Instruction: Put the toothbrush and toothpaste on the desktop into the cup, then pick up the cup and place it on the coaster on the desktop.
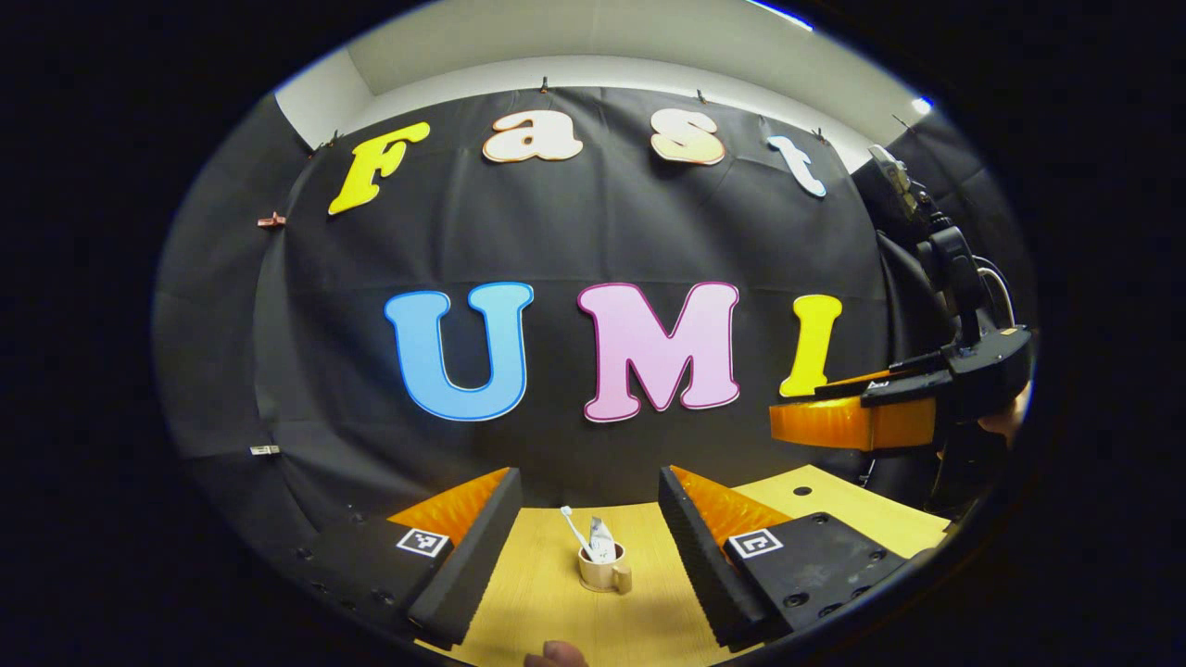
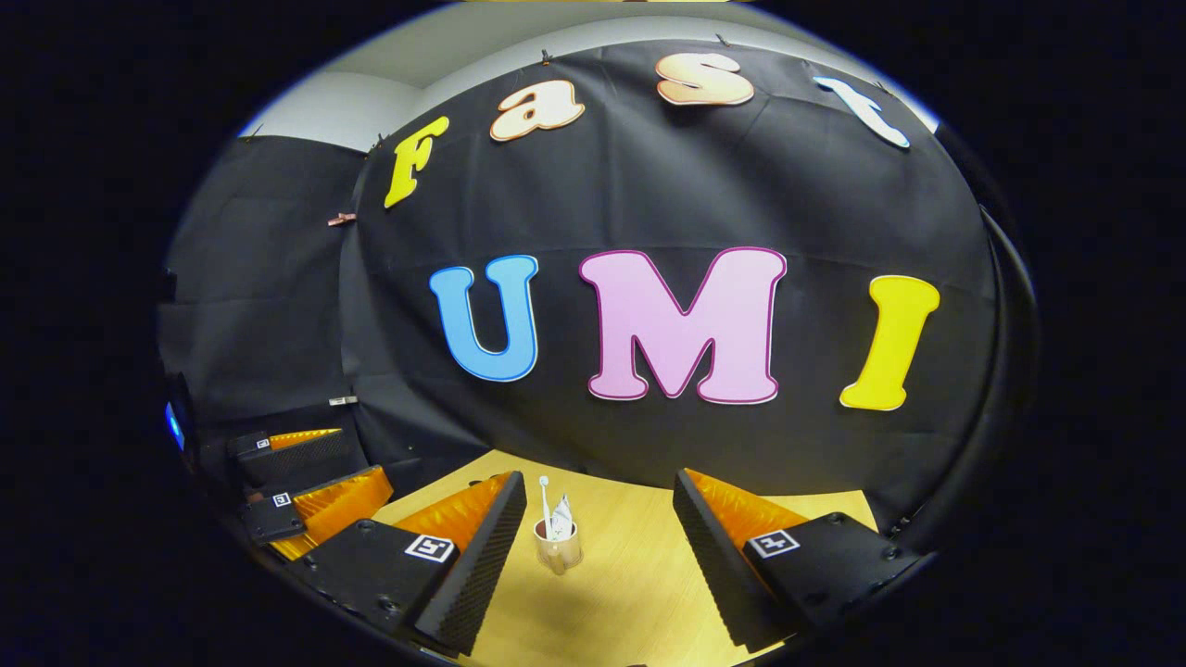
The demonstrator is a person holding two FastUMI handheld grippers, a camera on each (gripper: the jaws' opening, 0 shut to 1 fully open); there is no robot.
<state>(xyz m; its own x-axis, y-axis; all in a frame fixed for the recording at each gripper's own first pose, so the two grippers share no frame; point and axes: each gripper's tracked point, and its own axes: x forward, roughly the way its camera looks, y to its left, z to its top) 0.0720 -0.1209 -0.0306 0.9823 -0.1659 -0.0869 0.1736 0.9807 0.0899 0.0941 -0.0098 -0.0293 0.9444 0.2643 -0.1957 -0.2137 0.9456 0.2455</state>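
Note:
A beige cup (image 1: 604,572) with a handle stands upright on the wooden desktop (image 1: 537,593). A white toothbrush (image 1: 574,530) and a toothpaste tube (image 1: 602,539) stick out of its top. My left gripper (image 1: 587,482) is open, held back from the cup, with nothing between its fingers. In the right gripper view the same cup (image 2: 558,548) holds the toothbrush (image 2: 545,500) and tube (image 2: 562,515). My right gripper (image 2: 600,477) is also open, empty and apart from the cup. The right gripper (image 1: 806,408) hangs at the right in the left gripper view.
A small brown rounded shape (image 1: 556,655) pokes in at the desktop's near edge; what it is I cannot tell. A round hole (image 1: 802,490) marks the desktop at back right. The left gripper (image 2: 343,463) sits at the left in the right gripper view. Black cloth walls the back.

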